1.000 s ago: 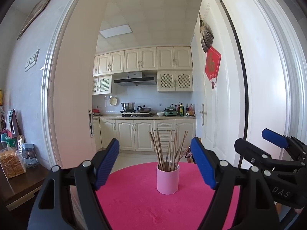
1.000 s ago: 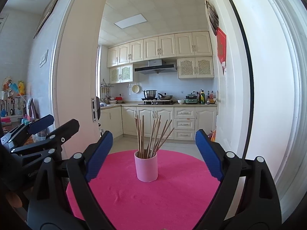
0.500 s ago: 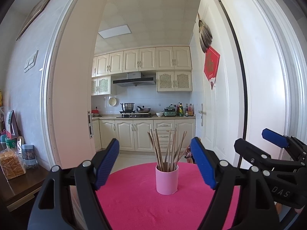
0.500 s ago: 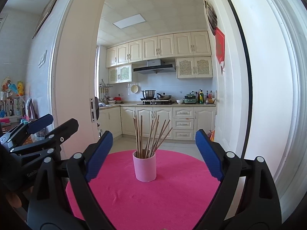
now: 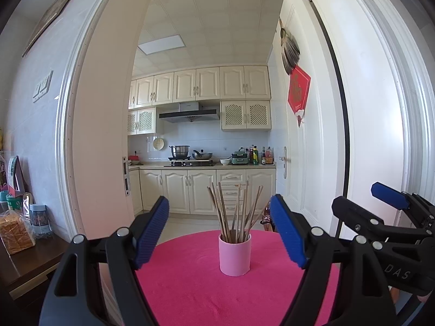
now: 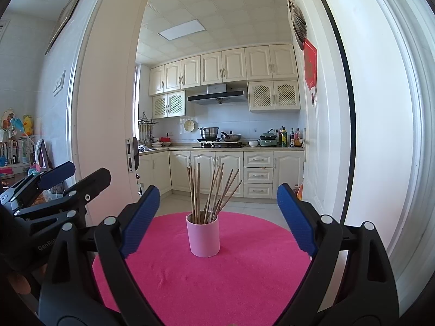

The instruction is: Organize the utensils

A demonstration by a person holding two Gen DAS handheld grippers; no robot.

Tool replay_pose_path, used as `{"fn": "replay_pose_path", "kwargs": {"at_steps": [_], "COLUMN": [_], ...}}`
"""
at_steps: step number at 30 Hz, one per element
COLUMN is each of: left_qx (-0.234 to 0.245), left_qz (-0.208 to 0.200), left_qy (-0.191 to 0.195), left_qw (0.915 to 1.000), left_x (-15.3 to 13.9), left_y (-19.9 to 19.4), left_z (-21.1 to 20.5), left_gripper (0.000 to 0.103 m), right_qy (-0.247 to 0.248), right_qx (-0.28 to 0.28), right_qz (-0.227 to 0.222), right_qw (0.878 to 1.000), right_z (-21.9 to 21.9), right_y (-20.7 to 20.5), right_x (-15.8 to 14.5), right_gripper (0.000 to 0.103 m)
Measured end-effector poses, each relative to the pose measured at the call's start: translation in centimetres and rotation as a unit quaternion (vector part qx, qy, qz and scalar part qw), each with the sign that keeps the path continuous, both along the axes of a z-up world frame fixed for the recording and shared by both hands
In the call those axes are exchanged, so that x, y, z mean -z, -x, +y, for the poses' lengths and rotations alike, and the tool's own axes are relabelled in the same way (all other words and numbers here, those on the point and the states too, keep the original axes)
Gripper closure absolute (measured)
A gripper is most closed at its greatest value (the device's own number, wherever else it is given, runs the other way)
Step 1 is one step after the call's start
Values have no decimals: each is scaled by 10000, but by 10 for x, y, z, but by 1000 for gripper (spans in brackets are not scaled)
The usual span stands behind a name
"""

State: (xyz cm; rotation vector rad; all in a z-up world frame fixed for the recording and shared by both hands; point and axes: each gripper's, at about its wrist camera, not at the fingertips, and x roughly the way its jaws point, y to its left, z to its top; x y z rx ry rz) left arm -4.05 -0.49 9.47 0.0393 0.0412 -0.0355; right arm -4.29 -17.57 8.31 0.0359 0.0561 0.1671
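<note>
**Chopsticks standing in the cup, both grippers wide and empty**

Kitchen doorway behind; a round table under a pink cloth (image 5: 190,293) in front. On it, near the middle, one pink cup (image 5: 235,254) stands upright, and a bundle of wooden chopsticks (image 5: 234,212) stands in it, tips fanned out and leaning various ways. No loose utensil shows on the cloth in either view.

Left gripper (image 5: 220,233): fingers spread wide, nothing between them, cup framed in the gap but farther off. Right gripper (image 6: 217,218): the same, released and empty, level with the left and just beside it.

Judgement: the sticks already sit gathered in the cup. This fits either a finished sort or a setup before they get pulled and re-laid; the frames don't settle which. Any approach should come from above the fanned tips, since a sideways brush could tip the light cup over.
</note>
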Motion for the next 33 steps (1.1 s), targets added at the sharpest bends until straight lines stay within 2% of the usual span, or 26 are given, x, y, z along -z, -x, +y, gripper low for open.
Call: {"fn": "replay_pose_path", "kwargs": {"at_steps": [33], "left_qx": [39], "left_qz": [-2], "left_qy": [-14], "left_qw": [10000], "left_x": [1], "left_y": [-3], "left_z": [-6], "left_gripper": [27], "right_qy": [-17], "right_qx": [31], "right_qz": [11], "right_qw": [10000], "right_z": [-5], "right_y": [-1], "right_x": [2], "right_gripper": [16]}}
